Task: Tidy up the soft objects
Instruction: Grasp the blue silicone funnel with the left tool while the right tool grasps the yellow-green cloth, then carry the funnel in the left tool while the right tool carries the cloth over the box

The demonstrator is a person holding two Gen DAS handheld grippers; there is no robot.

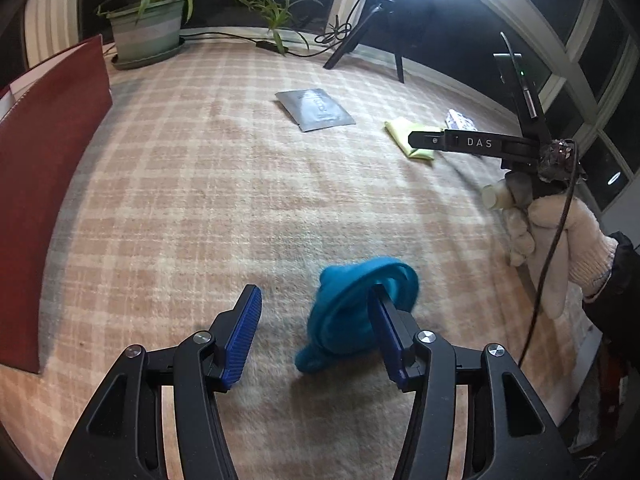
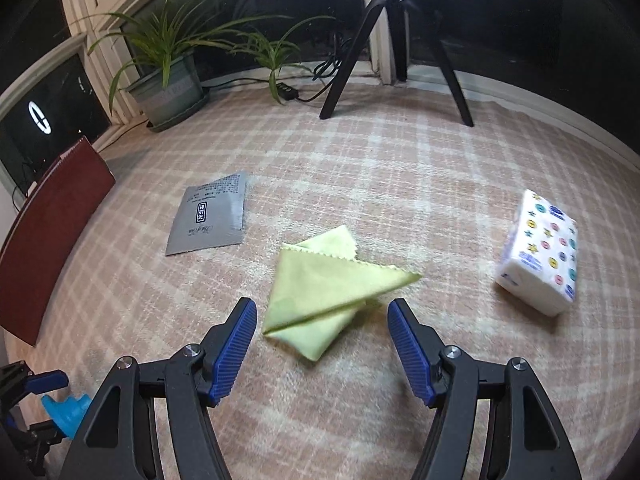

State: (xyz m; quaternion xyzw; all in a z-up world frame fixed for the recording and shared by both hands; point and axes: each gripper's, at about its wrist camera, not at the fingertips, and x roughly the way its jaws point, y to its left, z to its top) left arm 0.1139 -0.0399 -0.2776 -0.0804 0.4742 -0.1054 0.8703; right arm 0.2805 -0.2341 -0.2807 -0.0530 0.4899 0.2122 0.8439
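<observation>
My left gripper [image 1: 316, 332] is open; a rolled blue sock [image 1: 352, 308] lies on the plaid blanket against its right finger, partly between the jaws. The sock also shows at the lower left of the right wrist view [image 2: 66, 412]. My right gripper [image 2: 322, 344] is open and empty, just short of a folded yellow-green cloth [image 2: 328, 292], which also shows in the left wrist view [image 1: 408, 138]. A grey foil packet [image 2: 210, 214] lies left of the cloth, and a white patterned tissue pack [image 2: 540, 252] lies to its right.
A dark red folder [image 1: 44, 200] stands along the blanket's left edge. A potted plant [image 1: 146, 32] and a tripod [image 2: 390, 40] with a ring light stand at the back, with cables between them. The right gripper, held by a gloved hand [image 1: 552, 240], shows in the left view.
</observation>
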